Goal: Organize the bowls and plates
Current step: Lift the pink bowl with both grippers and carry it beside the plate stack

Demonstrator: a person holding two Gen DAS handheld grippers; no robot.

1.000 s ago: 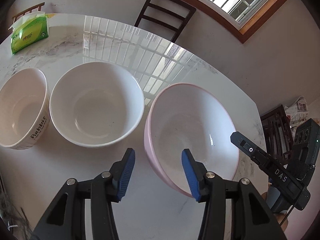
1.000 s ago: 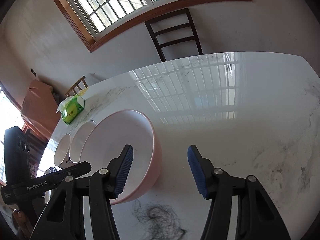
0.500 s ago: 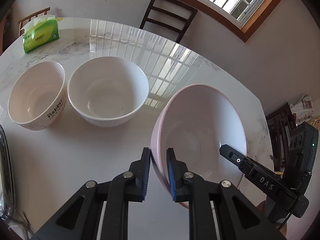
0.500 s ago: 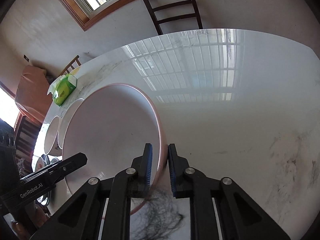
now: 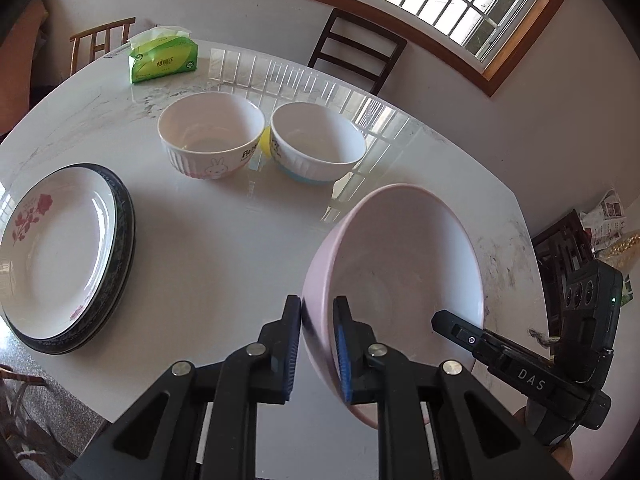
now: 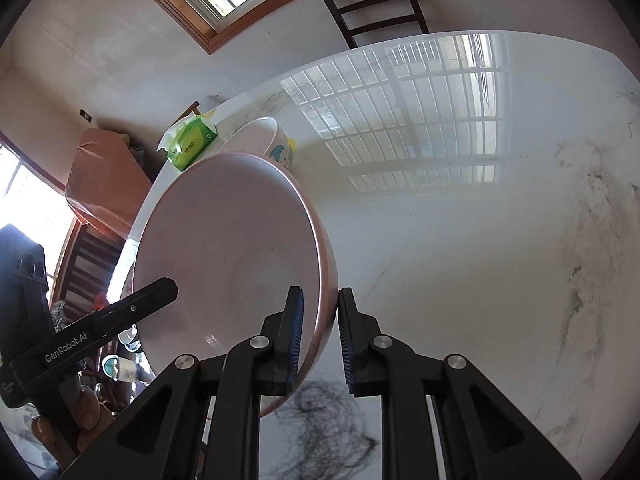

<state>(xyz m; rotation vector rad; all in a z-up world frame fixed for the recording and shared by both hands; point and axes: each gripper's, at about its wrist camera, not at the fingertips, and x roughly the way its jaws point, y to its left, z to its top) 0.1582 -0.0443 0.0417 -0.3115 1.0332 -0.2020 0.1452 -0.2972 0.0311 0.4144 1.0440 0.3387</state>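
Observation:
A large pink bowl (image 5: 404, 264) is held tilted above the white marble table (image 5: 224, 248). My left gripper (image 5: 318, 344) is shut on its left rim. My right gripper (image 6: 320, 336) is shut on its right rim; the bowl (image 6: 224, 256) fills the left of the right wrist view. Two smaller white bowls stand side by side further back: one with a rabbit print (image 5: 212, 136) and one with a blue base (image 5: 318, 142). A white plate with a red flower (image 5: 52, 248) lies on a dark-rimmed plate (image 5: 120, 240) at the left.
A green tissue pack (image 5: 164, 60) lies at the table's far edge. A dark chair (image 5: 356, 52) and a wooden chair (image 5: 100, 40) stand behind the table. A tuft of dark hair (image 6: 324, 420) lies on the table near my right gripper.
Both grippers closed on the pink bowl's rims and lifted it off the table, tilting it. The left view pulled back, bringing the plates into sight.

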